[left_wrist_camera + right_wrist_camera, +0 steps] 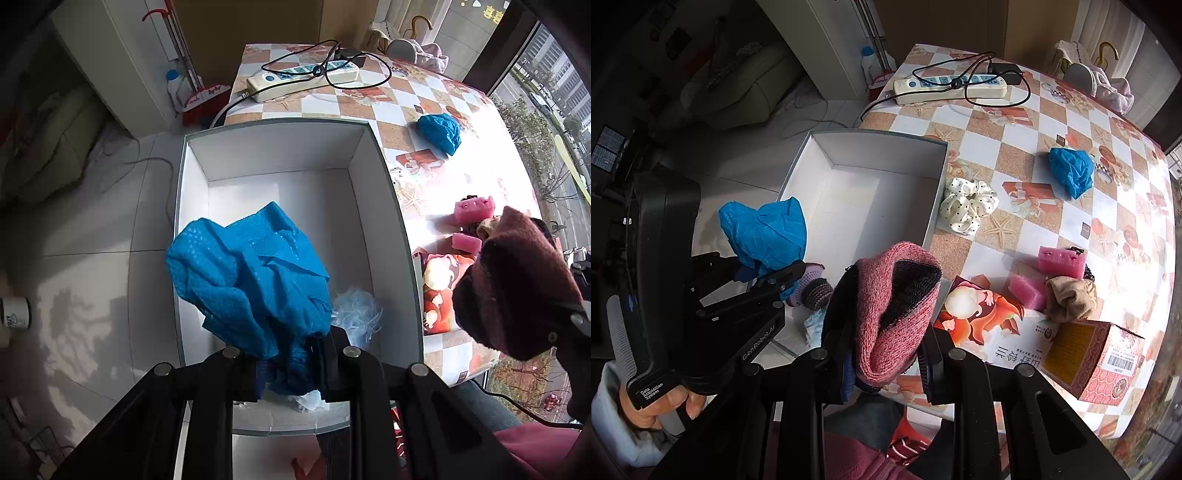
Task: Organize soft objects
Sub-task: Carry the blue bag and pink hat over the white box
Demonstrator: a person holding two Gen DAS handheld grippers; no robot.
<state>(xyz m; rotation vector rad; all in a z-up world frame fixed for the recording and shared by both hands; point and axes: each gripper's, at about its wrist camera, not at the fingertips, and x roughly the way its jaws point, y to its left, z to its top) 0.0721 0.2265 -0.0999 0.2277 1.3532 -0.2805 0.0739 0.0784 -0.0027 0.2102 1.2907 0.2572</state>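
I judge I'm early on: the white box point(849, 192) holds only a pale fluffy bit and a knit piece, while a scrunchie point(967, 206), pink sponges point(1060, 260), a beige sock point(1069, 297) and another blue cover point(1071, 171) wait on the tabletop point(1126, 206). My left gripper point(291, 373), pointing steeply down over the box, is clamped on a blue cover point(251, 273). My right gripper point(886, 360), beside the box's near corner, pinches a pink knit sock point(890, 314).

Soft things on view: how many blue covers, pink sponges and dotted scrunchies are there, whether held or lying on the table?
Blue covers: 2
Pink sponges: 2
Dotted scrunchies: 1
Total: 5
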